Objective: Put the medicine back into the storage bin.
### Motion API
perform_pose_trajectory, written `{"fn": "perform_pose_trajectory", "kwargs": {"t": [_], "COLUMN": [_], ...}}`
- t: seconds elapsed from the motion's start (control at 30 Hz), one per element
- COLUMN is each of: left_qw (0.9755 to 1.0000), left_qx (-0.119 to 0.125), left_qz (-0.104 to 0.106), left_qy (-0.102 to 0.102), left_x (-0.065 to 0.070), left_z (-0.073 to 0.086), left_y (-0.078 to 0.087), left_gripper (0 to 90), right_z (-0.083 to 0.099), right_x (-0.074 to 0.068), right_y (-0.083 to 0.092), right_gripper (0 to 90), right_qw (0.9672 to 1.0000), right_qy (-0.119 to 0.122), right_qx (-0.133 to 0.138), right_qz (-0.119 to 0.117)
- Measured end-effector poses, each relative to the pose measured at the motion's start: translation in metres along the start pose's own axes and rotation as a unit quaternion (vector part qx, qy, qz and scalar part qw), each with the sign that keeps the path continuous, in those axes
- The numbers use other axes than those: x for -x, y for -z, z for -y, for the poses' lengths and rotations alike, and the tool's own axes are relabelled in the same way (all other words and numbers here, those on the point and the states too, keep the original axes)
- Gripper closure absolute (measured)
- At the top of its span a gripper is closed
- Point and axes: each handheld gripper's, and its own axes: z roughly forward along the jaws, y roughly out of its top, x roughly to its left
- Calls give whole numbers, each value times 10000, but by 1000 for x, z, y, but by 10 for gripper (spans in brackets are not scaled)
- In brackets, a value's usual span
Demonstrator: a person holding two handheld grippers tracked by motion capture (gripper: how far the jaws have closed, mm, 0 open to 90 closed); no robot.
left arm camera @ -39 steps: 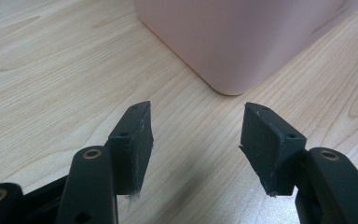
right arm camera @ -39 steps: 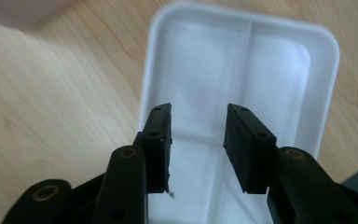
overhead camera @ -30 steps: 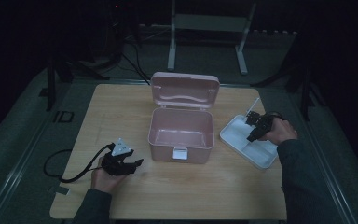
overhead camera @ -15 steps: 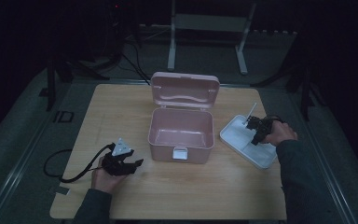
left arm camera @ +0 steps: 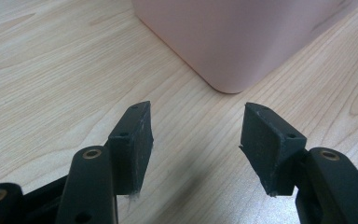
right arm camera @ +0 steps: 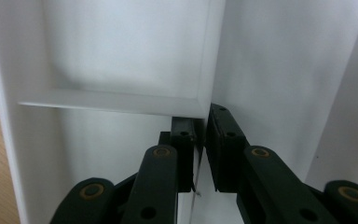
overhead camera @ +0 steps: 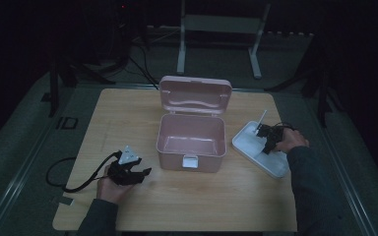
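Note:
A pink box [overhead camera: 191,156] stands in the middle of the wooden table [overhead camera: 128,113] with its lid [overhead camera: 195,96] swung up and its inside bare. My left gripper [overhead camera: 140,175] rests low at the front left, open, with nothing between its jaws. In the left gripper view it [left arm camera: 196,135] points at a rounded lower corner of the box [left arm camera: 223,42]. My right gripper [overhead camera: 266,136] is down in the white tray [overhead camera: 278,167] to the right of the box. In the right gripper view it [right arm camera: 200,119] is closed across a thin divider wall [right arm camera: 212,56] of the tray [right arm camera: 121,46].
A thin white stick [overhead camera: 263,117] rises from the tray's far side beside the right gripper; what it is cannot be made out. The left gripper's black cable [overhead camera: 61,177] loops off the table's left edge. A metal stand [overhead camera: 216,29] is behind the table.
The right hand has sunk a little lower onto the tray and towards me. The left gripper has stayed where it was.

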Motion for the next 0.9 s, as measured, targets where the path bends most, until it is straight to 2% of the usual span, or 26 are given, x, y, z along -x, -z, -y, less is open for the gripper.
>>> {"fn": "perform_pose_trajectory", "kwargs": {"t": [0.07, 0.37, 0.9], "left_qw": [10000, 10000, 10000], "left_qx": [5, 5, 23], "left_qz": [-6, -12, -30], "left_qy": [1, 0, 6], "left_x": [0, 0, -1], "left_z": [0, 0, 0], "left_y": [0, 0, 2], "left_gripper": [431, 431, 431], "right_z": [0, 2, 5], "right_x": [0, 2, -8], "right_y": [0, 0, 1], "right_gripper": [847, 875, 894], "right_qw": [10000, 9999, 9995], "right_qy": [9, -38, 282], "right_qx": [-16, 50, 125], "right_qz": [-59, -143, -109]}}
